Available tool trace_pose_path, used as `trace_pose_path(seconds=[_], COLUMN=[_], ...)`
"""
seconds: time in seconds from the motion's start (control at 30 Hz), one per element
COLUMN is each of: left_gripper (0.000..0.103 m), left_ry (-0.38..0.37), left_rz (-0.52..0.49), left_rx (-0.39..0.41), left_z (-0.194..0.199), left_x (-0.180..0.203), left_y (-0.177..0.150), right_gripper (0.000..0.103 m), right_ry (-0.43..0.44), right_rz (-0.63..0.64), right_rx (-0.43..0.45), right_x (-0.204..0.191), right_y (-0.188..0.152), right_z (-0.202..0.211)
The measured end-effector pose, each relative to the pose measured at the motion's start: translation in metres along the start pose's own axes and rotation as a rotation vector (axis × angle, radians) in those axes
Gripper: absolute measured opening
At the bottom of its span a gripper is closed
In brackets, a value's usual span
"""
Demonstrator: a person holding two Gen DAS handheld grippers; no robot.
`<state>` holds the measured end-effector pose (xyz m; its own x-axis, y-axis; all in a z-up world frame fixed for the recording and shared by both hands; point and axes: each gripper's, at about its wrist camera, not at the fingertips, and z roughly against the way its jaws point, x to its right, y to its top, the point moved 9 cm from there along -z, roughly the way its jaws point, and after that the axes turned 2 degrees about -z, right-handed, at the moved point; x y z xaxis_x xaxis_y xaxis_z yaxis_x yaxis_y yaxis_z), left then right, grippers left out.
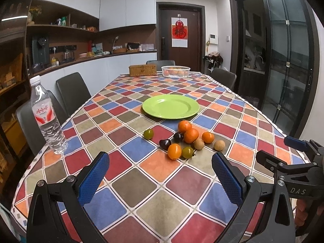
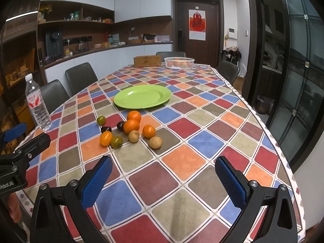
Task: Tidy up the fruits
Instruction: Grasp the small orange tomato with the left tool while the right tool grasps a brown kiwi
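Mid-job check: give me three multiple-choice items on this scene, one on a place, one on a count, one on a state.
1. Where is the loose fruit cluster?
A. on the round green plate
B. on the checked tablecloth, nearer than the plate
C. in the white slatted basket

2. How many round tan-brown fruits?
A. two
B. four
C. none

3. How are both grippers?
A. shut on fruit
B. open, empty
C. shut, empty

B: the plate is bare.
A: two.
B: left gripper and right gripper blue pads stand apart.
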<state>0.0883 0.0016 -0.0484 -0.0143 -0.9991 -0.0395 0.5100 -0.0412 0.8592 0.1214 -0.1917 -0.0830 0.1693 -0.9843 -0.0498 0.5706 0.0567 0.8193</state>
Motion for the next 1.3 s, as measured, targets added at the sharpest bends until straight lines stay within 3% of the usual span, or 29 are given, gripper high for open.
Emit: trace_pose_path(seconds=[0.27, 0.6, 0.9, 1.3], left_gripper=[0.101, 0.079, 0.054, 0.035], left_ry=[-0.007, -0.047, -0.093, -0.164], left_rz=[-0.033, -0.083, -0.137, -0.149], left_rx=[-0.026, -0.072, -0.154, -0.242], left_z=[-0.030, -0.066, -0.103, -0.139], left_x=[0.002, 0.007, 0.014, 0.024], left_y=[0.003, 0.005, -0.009, -0.020], right_gripper=[0.102, 0.101, 0.088, 0.064], right_ry=[-0.001, 0.018, 0.023, 0.069], right_rz=[0.008, 0.029, 0.097, 0.105], right_rx=[-0.040, -0.090, -0.140, -0.224], right_x=[-0.001, -0.004, -0.014, -0.016], right_y=[0.003, 0.010, 0.006, -0.003], right_z=[-0.025, -0.060, -0.088, -0.118])
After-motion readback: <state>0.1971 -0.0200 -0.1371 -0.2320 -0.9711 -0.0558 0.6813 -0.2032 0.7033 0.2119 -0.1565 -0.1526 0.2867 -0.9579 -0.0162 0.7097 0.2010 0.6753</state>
